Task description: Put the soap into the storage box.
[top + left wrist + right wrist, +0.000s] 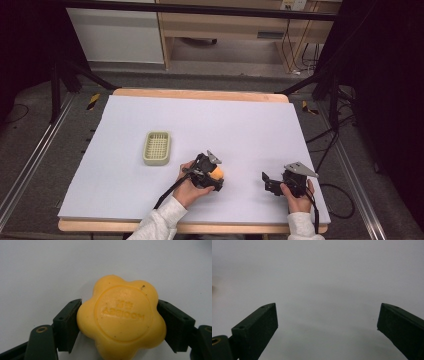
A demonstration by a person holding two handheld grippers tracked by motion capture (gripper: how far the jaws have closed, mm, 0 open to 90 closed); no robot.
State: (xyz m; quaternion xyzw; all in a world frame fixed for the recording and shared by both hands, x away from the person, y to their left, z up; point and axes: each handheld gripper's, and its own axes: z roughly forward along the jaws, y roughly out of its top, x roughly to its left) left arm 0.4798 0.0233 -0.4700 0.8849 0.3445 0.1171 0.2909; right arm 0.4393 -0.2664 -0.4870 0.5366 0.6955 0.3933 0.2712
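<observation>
We have the yellow flower-shaped soap (121,317) clamped in the left tongs (214,175), a jaw pressed against each flank, low over the white surface (240,125) near its front edge. The beige slotted soap dish (157,147) lies at about ten o'clock from the soap, near but apart. To do this step well, we judge we should keep the squeeze even, since a rounded bar can squirt out, carry it level over the dish and lower it before releasing. Our right tongs (270,182) rest at three o'clock, jaws wide apart and empty.
</observation>
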